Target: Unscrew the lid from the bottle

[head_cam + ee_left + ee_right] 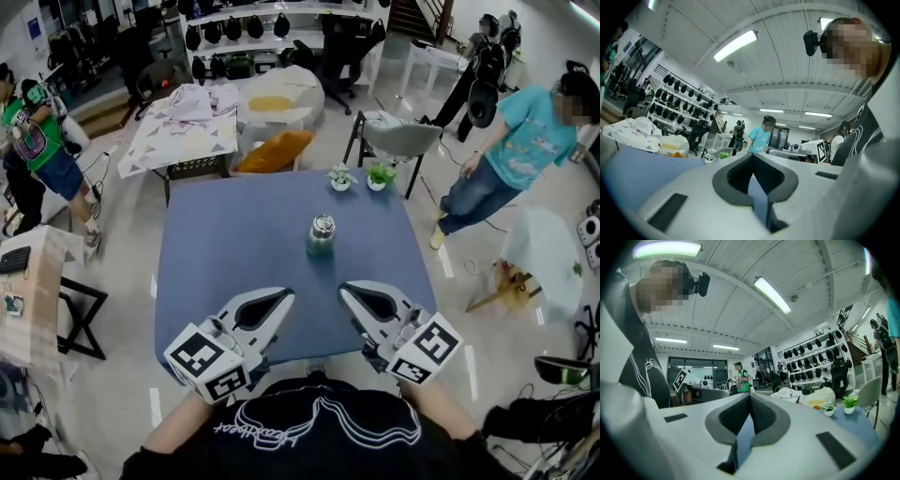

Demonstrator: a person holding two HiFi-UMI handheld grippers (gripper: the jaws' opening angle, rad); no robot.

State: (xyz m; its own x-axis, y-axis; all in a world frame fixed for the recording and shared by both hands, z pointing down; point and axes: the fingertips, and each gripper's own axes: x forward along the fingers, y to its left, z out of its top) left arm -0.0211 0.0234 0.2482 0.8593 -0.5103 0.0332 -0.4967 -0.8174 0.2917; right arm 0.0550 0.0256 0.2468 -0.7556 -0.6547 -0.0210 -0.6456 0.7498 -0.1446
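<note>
Both of ours, the left gripper (283, 296) and the right gripper (348, 291), sit at six o'clock with jaws pressed together on nothing. The bottle (321, 237) stands at twelve on the blue table (225, 246). If we reach in closed like this, we may topple it or miss its lid (322, 223).

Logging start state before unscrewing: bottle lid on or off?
On. Silver lid sits atop the upright bottle on the blue table; left tool and right tool are clear of it.

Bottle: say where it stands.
In the head view the bottle stands upright near the middle of the table, beyond the left gripper and right gripper, before two potted plants at the far edge.
</note>
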